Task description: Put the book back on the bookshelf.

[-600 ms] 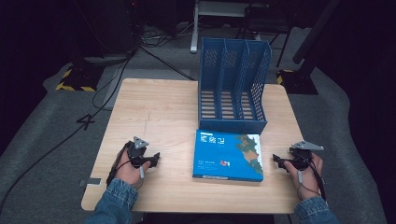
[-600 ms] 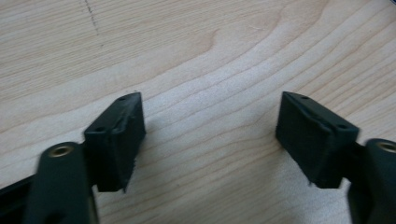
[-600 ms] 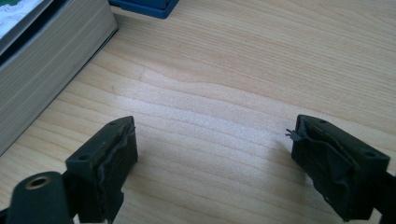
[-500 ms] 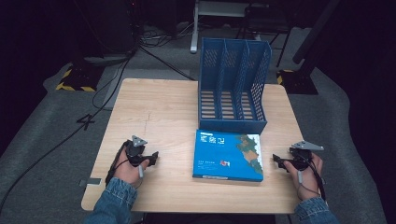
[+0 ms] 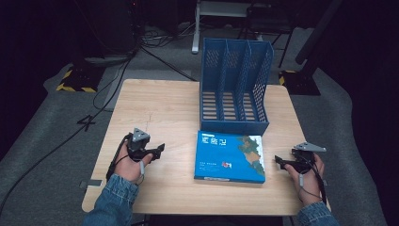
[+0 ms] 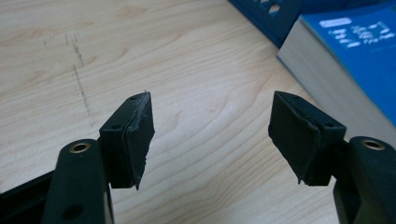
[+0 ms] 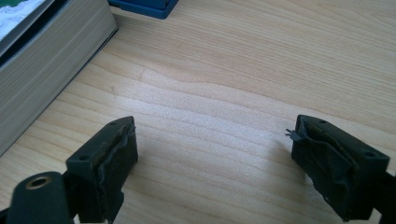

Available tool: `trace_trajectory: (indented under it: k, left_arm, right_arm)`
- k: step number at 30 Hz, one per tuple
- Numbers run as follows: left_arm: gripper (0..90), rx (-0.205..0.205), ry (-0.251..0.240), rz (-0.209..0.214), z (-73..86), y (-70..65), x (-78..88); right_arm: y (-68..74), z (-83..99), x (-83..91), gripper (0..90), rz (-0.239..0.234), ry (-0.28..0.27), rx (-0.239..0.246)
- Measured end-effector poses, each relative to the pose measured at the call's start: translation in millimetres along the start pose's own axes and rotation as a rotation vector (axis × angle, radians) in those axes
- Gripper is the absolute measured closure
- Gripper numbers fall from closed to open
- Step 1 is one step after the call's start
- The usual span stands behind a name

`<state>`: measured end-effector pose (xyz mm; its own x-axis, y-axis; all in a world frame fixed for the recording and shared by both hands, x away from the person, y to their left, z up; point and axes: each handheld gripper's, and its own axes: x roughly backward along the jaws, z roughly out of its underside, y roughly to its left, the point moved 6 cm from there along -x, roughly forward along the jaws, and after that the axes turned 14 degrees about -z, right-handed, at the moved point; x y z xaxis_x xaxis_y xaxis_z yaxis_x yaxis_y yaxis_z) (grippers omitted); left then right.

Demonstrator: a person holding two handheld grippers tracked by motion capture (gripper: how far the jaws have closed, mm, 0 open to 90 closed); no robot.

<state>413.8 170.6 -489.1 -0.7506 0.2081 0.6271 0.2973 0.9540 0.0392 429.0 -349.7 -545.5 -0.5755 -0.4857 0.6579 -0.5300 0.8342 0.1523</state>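
two grippers low over table (image 5: 155,101), jaws spread, nothing between. left gripper (image 5: 160,149) well left of book (image 5: 230,157); right gripper (image 5: 278,162) just right of it. book flat before rack (image 5: 235,89), touching or not unclear. gripper views cut book at frame edge.

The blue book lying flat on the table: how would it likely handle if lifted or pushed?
The book looks thick, with a deep page block in the right gripper view, so it is probably heavy. Lying flat on the table, it should slide, not tip. Its glossy cover may be slippery.
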Motion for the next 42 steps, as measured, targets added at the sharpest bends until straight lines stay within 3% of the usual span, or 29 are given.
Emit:
trace_trajectory:
  k: [10,12,17,23,26,31,42]
  left_arm:
    - [31.4,-0.01,-0.046,0.069,-24.8,-28.9,0.3]
    - [31.5,-0.016,-0.058,0.086,-32.2,-40.4,-1.0]
    - [31.5,-0.024,-0.048,0.108,-40.1,-55.9,-7.8]
    - [31.6,0.003,-0.025,0.175,-50.8,-81.3,-21.0]
    - [31.5,0.012,0.005,0.204,-51.6,-90.8,-30.1]
    - [31.5,0.007,0.038,0.214,-49.3,-100.7,-44.1]
    - [31.5,-0.005,0.091,0.259,-34.0,-114.1,-57.2]
  right_arm:
    - [1.7,0.2,0.6,17.8,-0.001,-0.006,-0.005]
    - [1.6,-0.1,0.2,17.8,0.002,-0.007,-0.008]
    - [1.6,-0.2,0.1,17.8,0.002,-0.007,-0.008]
    - [1.6,-0.2,0.1,17.8,0.002,-0.007,-0.009]
    - [1.6,-0.2,0.1,17.8,0.002,-0.008,-0.009]
    - [1.6,-0.2,0.1,17.8,0.002,-0.008,-0.009]
    - [1.5,-0.2,0.1,17.8,0.002,-0.007,-0.008]
